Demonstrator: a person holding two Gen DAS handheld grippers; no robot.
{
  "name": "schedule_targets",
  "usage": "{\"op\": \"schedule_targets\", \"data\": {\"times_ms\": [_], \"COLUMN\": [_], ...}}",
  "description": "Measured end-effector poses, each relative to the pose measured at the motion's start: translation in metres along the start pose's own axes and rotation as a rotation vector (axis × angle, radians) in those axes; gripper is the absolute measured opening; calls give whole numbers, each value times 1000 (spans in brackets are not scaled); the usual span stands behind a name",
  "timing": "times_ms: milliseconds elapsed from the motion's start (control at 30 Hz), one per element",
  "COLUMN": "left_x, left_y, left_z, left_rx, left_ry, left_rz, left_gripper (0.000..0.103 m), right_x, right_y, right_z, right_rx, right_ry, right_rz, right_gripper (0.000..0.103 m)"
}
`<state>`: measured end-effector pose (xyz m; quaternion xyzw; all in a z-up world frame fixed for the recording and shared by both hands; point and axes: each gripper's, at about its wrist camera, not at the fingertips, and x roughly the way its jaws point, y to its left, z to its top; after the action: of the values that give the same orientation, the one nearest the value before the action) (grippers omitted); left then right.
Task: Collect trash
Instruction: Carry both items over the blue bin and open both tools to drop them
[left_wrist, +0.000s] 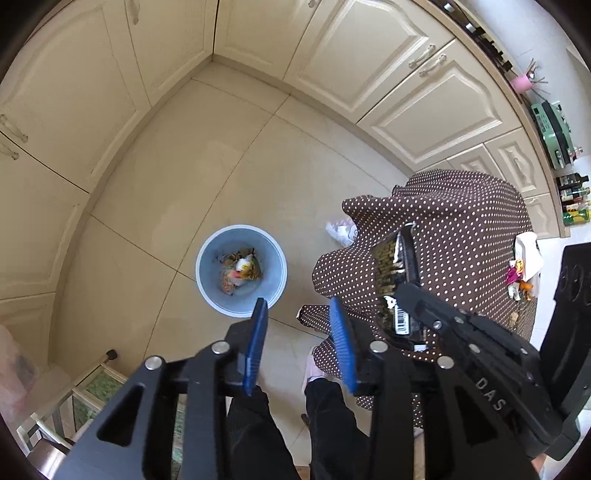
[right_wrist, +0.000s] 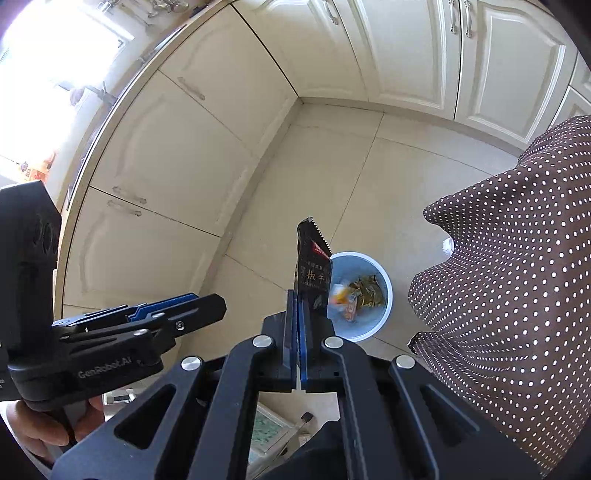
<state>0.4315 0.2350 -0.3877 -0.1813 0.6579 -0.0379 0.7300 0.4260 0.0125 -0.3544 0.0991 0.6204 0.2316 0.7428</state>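
Pinching a black snack wrapper between its blue pads, the right hand-held gripper is hanging above the tiled floor, its jaws closed flat on the wrapper's lower end. The wrapper is standing up out of the fingertips with its long axis running along the fingers, its serrated torn edge pointing away from the gripper and toward the cabinet corner. In the right wrist view it is overlapping the rim of the pale blue trash bin, which is sitting on the floor below and slightly to the right; the bin is holding crumpled wrappers.

In the left wrist view the same wrapper is showing its barcode side, held by the right hand-held gripper, which is reaching in from the lower right in front of a brown polka-dot tablecloth.

The left hand-held gripper is pointing down at the floor with its jaws spread wide and nothing between them; one blue fingertip is lying over the near rim of the bin. A bare hand is gripping its handle at the lower left of the right wrist view. Dark trouser legs are showing below both grippers.

Small litter is lying on the tablecloth's far side, and a crumpled white piece is showing just beyond its edge. Cream cabinets are lining the walls, with bottles on the worktop above them.
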Motion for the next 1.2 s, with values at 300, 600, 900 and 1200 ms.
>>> {"op": "schedule_targets", "data": {"times_ms": [300,600,900,1200], "left_x": [-21,-40,-39,-9], "left_y": [29,50,18,-106], "left_z": [-3,-14,-19,-23], "left_rx": [-58,-127,-103,76], "left_ry": [-31,-68,-75,-36], "left_rz": [15,21,16,-16], "left_gripper": [43,44,44,44], "right_x": [13,14,-14,-90], "right_y": [20,37,4,-104], "right_z": [5,9,3,-16], "right_rx": [-5,-26,-2,123], "right_ry": [25,16,-33,-150], "right_rz": [24,41,29,-69], "right_gripper": [0,6,11,16]}}
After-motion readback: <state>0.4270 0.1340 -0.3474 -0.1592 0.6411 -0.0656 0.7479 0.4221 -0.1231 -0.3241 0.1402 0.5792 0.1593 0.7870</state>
